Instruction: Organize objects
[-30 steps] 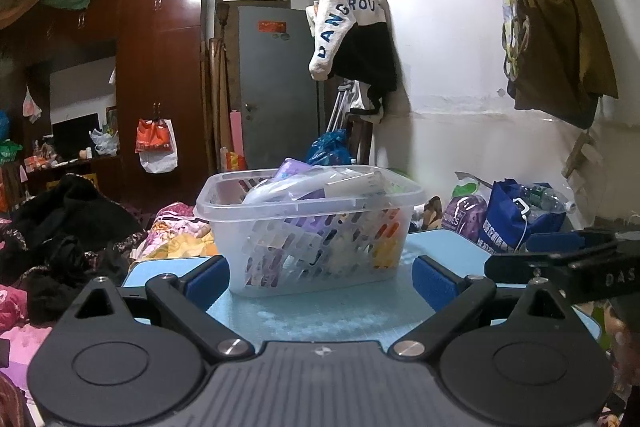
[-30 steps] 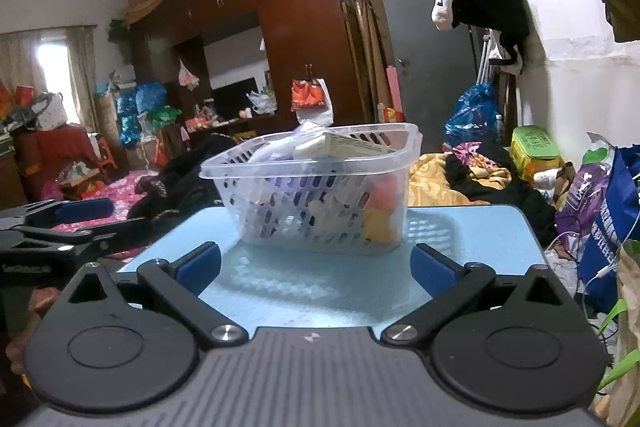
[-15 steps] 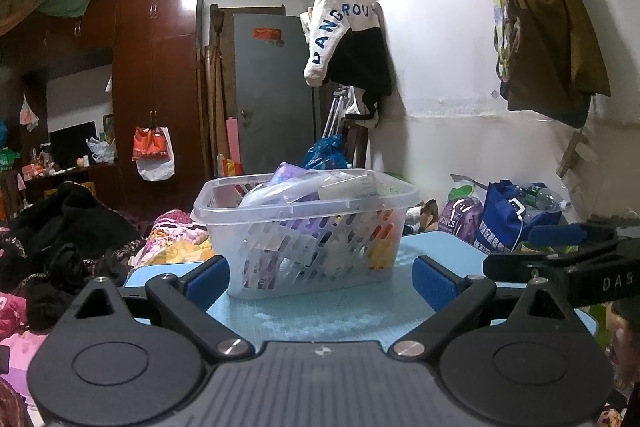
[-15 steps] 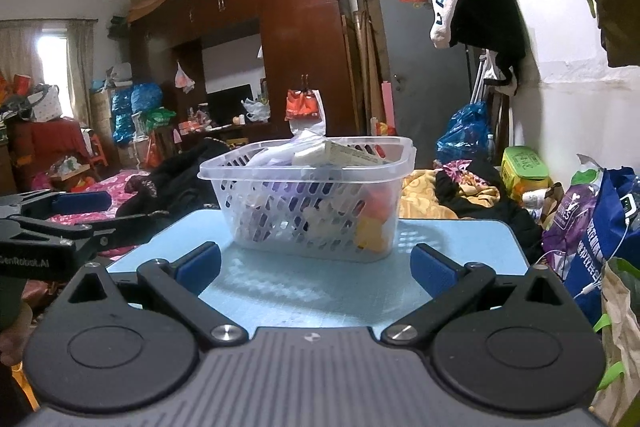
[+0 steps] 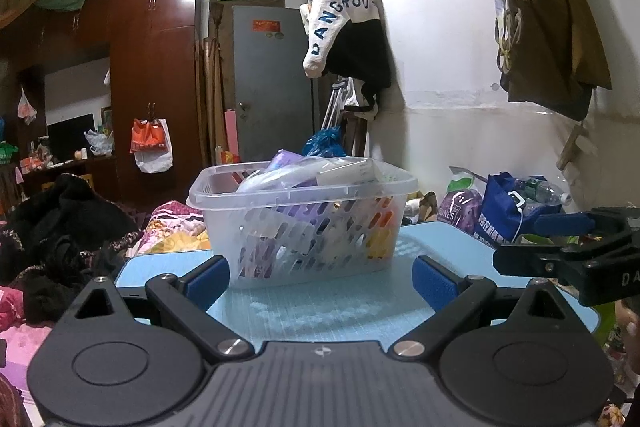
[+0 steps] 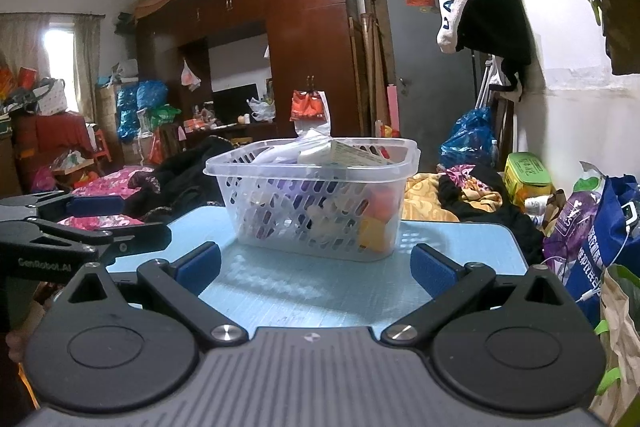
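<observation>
A clear plastic basket [image 5: 304, 227] [image 6: 316, 211] with slotted walls stands on a light blue table [image 5: 340, 311] [image 6: 312, 291]. It is filled with packets, purple, white and orange items that reach its rim. My left gripper [image 5: 320, 277] is open, low over the near table edge, nothing between its blue pads. My right gripper [image 6: 316, 269] is open too, just short of the basket. Each gripper shows in the other's view, the right gripper [image 5: 568, 243] at the right edge and the left gripper [image 6: 84, 223] at the left edge.
Piles of clothes [image 5: 60, 227] and bedding lie beyond the table at left. Bags [image 6: 592, 227] stand on the floor to the right by the white wall. A dark wardrobe [image 5: 152, 79] and a grey door [image 5: 272, 83] are at the back. A jacket [image 5: 344, 27] hangs overhead.
Both cameras have shifted slightly, so the basket sits a little lower and further off in the views. Both grippers stay open; the basket has not moved on the table.
</observation>
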Available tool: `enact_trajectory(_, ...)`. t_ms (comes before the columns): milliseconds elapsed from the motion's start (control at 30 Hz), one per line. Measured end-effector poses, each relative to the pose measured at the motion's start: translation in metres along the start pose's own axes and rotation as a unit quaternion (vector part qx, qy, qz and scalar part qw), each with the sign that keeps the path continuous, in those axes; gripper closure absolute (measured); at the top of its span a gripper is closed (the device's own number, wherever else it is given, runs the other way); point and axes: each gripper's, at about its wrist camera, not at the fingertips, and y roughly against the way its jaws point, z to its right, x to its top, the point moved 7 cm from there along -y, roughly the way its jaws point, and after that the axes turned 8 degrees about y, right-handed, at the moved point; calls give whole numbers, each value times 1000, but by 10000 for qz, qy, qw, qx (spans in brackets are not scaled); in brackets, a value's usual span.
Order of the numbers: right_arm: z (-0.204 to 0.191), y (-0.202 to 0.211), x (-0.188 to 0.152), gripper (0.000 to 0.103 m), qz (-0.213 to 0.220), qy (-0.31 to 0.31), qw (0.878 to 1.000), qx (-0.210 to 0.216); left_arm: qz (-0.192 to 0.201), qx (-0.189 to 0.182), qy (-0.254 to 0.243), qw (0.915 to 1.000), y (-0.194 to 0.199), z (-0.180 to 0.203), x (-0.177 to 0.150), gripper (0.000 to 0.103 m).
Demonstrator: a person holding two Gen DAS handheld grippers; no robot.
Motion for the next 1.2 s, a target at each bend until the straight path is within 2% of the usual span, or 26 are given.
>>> enact_trajectory(1200, -1, -4, -5, 0, -13, 29, 10000, 54, 59, -55, -8, 10000, -4, 10, -4, 4)
